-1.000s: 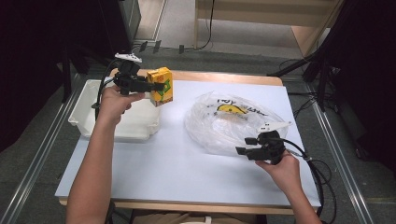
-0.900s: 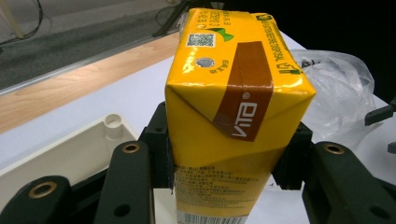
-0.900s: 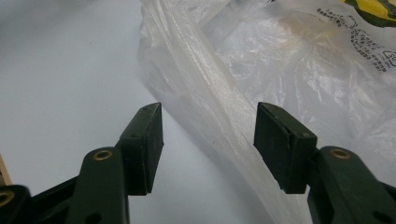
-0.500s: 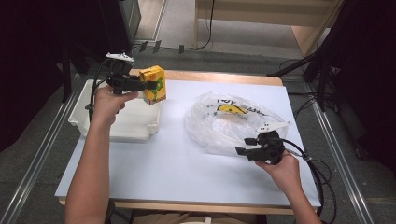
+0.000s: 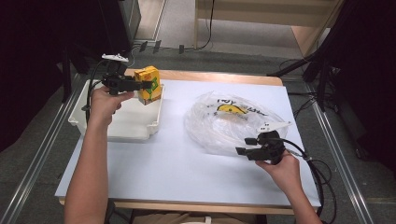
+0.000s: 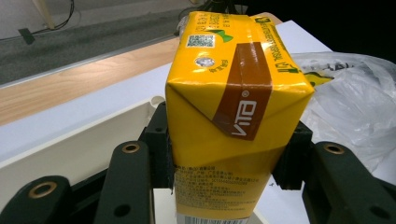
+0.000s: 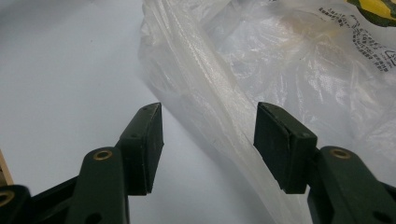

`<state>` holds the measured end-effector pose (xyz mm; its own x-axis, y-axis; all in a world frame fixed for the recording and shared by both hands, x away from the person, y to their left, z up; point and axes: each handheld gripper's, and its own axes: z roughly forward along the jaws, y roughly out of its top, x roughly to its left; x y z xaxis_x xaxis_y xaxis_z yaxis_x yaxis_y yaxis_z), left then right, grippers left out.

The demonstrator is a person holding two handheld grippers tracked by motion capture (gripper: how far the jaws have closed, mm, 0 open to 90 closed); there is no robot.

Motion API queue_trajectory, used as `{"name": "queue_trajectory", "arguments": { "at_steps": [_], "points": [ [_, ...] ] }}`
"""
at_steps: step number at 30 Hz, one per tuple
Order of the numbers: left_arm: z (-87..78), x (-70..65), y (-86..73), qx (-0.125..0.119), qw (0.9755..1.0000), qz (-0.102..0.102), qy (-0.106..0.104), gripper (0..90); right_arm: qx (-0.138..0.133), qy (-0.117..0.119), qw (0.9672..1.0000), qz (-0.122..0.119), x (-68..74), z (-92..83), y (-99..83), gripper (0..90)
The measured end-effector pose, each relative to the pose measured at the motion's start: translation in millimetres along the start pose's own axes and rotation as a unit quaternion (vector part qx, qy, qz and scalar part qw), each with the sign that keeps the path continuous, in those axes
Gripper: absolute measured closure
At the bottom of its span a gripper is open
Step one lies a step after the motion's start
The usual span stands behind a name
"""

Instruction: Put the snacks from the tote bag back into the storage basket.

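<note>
Left gripper has its jaws clamped on both sides of a yellow drink carton, holding it up above the far right corner of the white tray. Up close in the left gripper view the carton has a brown stripe reading "VITA", plus a QR code and small print I can't make out. Right gripper sits low over the table, jaws standing apart with nothing pinched, right at the near edge of a clear plastic bag; a fold of the bag lies between them. Bag's got a yellow logo with dark lettering, unreadable. Table top is pale blue-white with a wooden edge, grey floor and cables beyond.
</note>
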<state>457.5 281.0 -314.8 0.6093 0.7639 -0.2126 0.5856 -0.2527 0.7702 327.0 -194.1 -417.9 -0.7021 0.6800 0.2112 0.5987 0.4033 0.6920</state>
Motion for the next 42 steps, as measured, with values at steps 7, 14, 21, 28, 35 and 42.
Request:
{"name": "queue_trajectory", "arguments": {
  "at_steps": [7, 14, 21, 28, 35, 42],
  "points": [
    [-0.5, 5.3, -3.3, 0.0, 0.9999, -0.007, 0.01, 52.8, 0.0, 0.0, 1.0, -0.002, -0.1, 0.1, 0.0, 43.6],
    [2.5, 11.7, -7.2, -0.008, 0.9997, -0.007, 0.022, 52.8, -0.003, 0.001, 1.0, -0.002, 0.6, -0.2, 0.1, 43.6],
    [9.5, 18.0, -11.5, 0.0, 0.9995, -0.014, 0.028, 52.8, -0.004, 0.002, 1.0, -0.001, 0.9, -1.1, 0.3, 43.7],
    [12.6, 28.2, -18.0, 0.003, 0.9987, -0.024, 0.045, 52.8, -0.006, 0.002, 1.0, 0.0, 2.2, -1.5, 0.4, 43.6],
    [25.5, 32.6, -23.1, 0.01, 0.9987, -0.023, 0.044, 52.8, -0.004, 0.001, 1.0, 0.003, 3.0, -0.7, 0.3, 43.4],
    [35.2, 40.1, -28.8, 0.01, 0.9982, -0.034, 0.048, 52.7, 0.0, -0.003, 1.0, 0.0, 4.0, -0.8, -1.1, 43.4]
  ]
}}
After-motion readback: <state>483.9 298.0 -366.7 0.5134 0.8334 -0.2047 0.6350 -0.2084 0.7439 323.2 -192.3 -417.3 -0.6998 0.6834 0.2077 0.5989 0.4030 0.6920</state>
